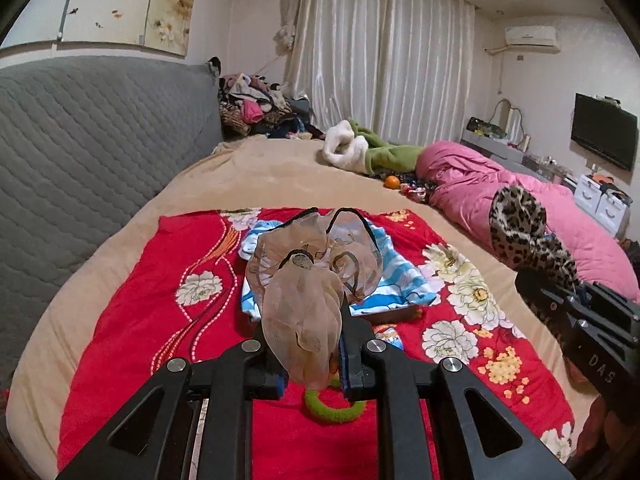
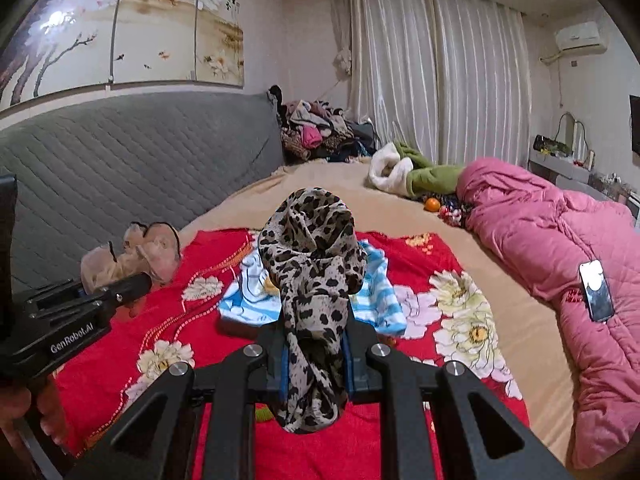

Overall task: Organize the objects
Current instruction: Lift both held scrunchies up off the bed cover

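Mid-sort over the red blanket (image 1: 120, 320): left gripper (image 1: 312, 344) pinching a sheer scarf (image 1: 304, 312), right gripper (image 2: 316, 360) pinching a leopard scarf (image 2: 312, 264), each needing a spot to land

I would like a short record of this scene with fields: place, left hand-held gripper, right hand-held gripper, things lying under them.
place: bed with a red flowered blanket
left hand-held gripper: shut on a sheer beige scarf
right hand-held gripper: shut on a leopard scarf
under them: blue striped cloth, green ring
farther off: pink quilt, orange
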`<state>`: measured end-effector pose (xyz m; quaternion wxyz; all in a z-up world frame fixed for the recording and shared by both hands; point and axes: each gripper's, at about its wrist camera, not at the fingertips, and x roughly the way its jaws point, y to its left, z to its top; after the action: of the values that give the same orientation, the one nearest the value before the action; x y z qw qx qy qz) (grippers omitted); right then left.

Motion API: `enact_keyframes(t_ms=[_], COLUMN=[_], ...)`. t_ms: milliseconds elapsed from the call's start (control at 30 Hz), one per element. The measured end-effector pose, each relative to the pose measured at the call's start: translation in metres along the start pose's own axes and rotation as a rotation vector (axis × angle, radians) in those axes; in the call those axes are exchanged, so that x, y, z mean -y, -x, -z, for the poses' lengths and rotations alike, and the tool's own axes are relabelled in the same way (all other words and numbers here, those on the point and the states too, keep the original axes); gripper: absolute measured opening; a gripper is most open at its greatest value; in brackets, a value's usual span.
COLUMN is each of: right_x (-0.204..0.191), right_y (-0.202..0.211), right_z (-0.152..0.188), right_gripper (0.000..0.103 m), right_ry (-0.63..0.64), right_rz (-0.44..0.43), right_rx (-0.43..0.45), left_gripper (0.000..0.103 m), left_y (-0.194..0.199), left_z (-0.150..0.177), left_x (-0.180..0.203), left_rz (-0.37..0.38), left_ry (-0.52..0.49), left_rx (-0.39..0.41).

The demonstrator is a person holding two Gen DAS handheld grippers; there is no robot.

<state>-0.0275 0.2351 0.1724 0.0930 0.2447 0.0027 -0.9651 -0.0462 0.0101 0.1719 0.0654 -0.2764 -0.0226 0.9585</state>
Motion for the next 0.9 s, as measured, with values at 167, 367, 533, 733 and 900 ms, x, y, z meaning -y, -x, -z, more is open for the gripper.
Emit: enact_keyframes(t_ms=[167, 367, 533, 733, 900], right_x=[-0.002, -0.005, -0.005, -0.003, 0.003], right_y=[0.006, 0.001, -0.009, -0.02, -0.034], right_z=[-0.016, -0.033, -0.043, -0.052, -0.056], right_gripper=[0.02, 0.02, 0.02, 0.02, 0.02], right_ry=[0.015, 0.026, 0.022, 0.028, 0.022], right_rz=[0.005, -0.006, -0.027, -0.031, -0.036], right_rx=[0.03, 0.05, 0.061, 0.073, 0.066], left_gripper=[0.018, 0.019, 0.019, 0.019, 0.019], left_y=[0.003, -0.003, -0.014, -0.028, -0.043], left_z=[-0.007, -0.02, -0.031, -0.044, -0.052], left_x=[0.001, 0.004, 0.009, 0.017, 0.022], left_rz=[-0.005, -0.01, -0.004, -0.004, -0.015], left_ry=[-0.011, -0.022, -0.029, -0.034, -0.035], left_rx=[0.014, 0.027, 0.032, 0.042, 0.047])
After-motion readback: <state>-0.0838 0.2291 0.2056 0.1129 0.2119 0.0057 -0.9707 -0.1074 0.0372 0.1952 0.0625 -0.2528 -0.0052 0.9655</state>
